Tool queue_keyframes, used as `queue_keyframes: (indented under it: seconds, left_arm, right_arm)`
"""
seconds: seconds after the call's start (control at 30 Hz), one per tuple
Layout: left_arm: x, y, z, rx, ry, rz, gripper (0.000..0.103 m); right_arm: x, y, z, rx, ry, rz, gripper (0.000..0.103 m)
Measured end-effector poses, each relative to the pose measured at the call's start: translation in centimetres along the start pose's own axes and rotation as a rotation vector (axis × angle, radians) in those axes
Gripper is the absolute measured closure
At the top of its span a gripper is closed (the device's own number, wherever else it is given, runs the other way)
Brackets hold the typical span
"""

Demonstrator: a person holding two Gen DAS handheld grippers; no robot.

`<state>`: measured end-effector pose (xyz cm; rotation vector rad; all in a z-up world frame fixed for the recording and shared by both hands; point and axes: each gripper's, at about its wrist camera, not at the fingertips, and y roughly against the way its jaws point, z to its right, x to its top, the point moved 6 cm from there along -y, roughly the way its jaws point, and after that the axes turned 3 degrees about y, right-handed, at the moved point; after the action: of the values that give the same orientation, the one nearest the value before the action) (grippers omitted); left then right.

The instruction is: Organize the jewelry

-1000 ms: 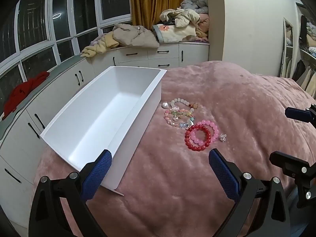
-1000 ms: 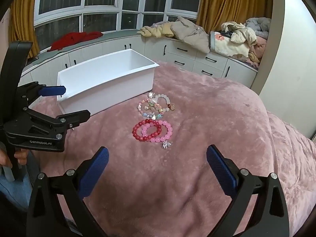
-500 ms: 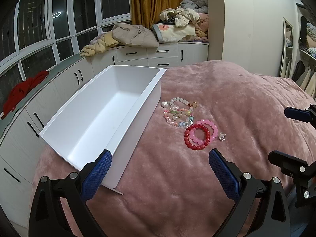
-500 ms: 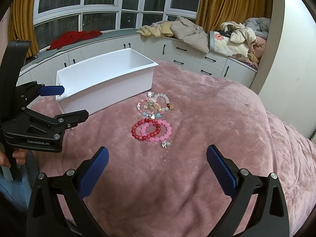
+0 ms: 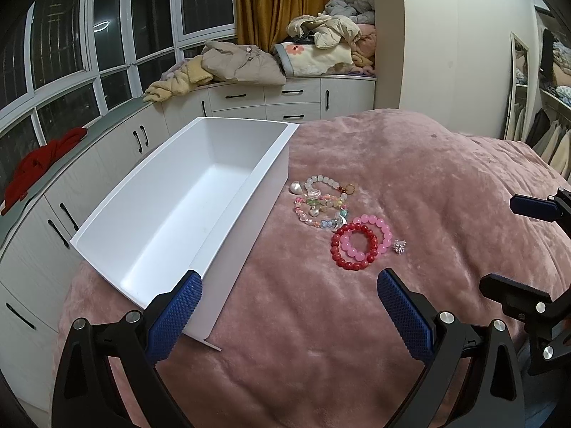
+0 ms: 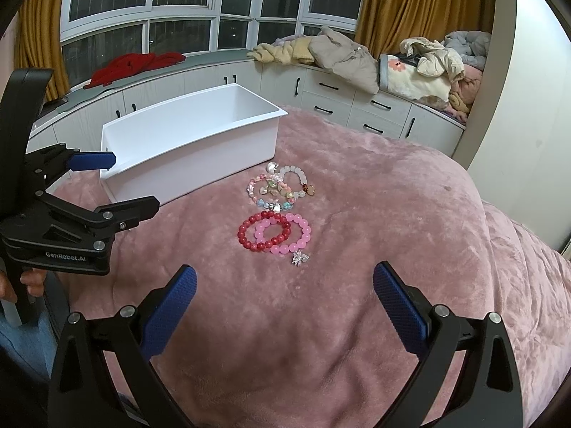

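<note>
Both grippers wide open, empty. Red bracelet [image 6: 264,232] dead ahead of right gripper [image 6: 283,301], nearer than left gripper [image 5: 289,306]; white bin [image 6: 200,149] beyond-left of bracelet.

Bracelets: four in one cluster
Red bead bracelet [image 5: 354,246]: one
Pink bead bracelet [image 5: 371,236]: one, with a silver charm
Pastel mixed-charm bracelet [image 5: 319,212]: one
White bead bracelet [image 5: 323,182]: one
White bin [image 5: 178,210]: one
Grippers: two, left gripper [image 5: 289,312] and right gripper [image 6: 283,308]
</note>
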<state>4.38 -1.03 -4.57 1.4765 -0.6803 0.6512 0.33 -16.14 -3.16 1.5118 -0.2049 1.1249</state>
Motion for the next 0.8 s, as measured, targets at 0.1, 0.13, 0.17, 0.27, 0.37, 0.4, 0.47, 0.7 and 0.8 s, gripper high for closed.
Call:
queue_keyframes:
  seconds: [0.1, 0.13, 0.17, 0.27, 0.37, 0.4, 0.47, 0.7, 0.8]
  left_arm:
    - [0.1, 0.1, -0.23, 0.005, 0.001, 0.0, 0.004]
    - [0.11, 0.1, -0.2, 0.005, 0.001, 0.0, 0.004]
    - [0.12, 0.1, -0.2, 0.005, 0.0, 0.0, 0.004]
    - [0.01, 0.09, 0.16, 0.005, -0.001, 0.0, 0.004]
    - [0.06, 0.09, -0.11, 0.007, 0.0, 0.0, 0.004]
    - [0.02, 0.08, -0.03, 0.008, 0.0, -0.001, 0.004]
    - [-0.06, 0.07, 0.15, 0.008, -0.001, -0.001, 0.004]
    - [0.06, 0.21, -0.11, 0.004, 0.0, -0.002, 0.004]
    - [0.04, 0.21, -0.11, 0.004, 0.003, -0.001, 0.004]
  right_arm:
    - [0.0, 0.0, -0.04, 0.0, 0.001, -0.002, 0.005]
    - [0.03, 0.01, -0.07, -0.001, 0.001, -0.002, 0.005]
    - [0.03, 0.03, -0.09, -0.001, 0.001, -0.002, 0.005]
    - [0.04, 0.05, -0.14, -0.001, 0.001, -0.002, 0.005]
    - [-0.14, -0.28, 0.09, 0.0, 0.001, -0.004, 0.005]
    - [-0.17, -0.39, 0.07, -0.001, 0.002, -0.005, 0.005]
    - [-0.23, -0.42, 0.09, 0.001, 0.003, -0.006, 0.005]
    - [-0.53, -0.59, 0.1, 0.002, 0.009, -0.01, 0.005]
    - [-0.42, -0.59, 0.0, 0.0, 0.009, -0.011, 0.005]
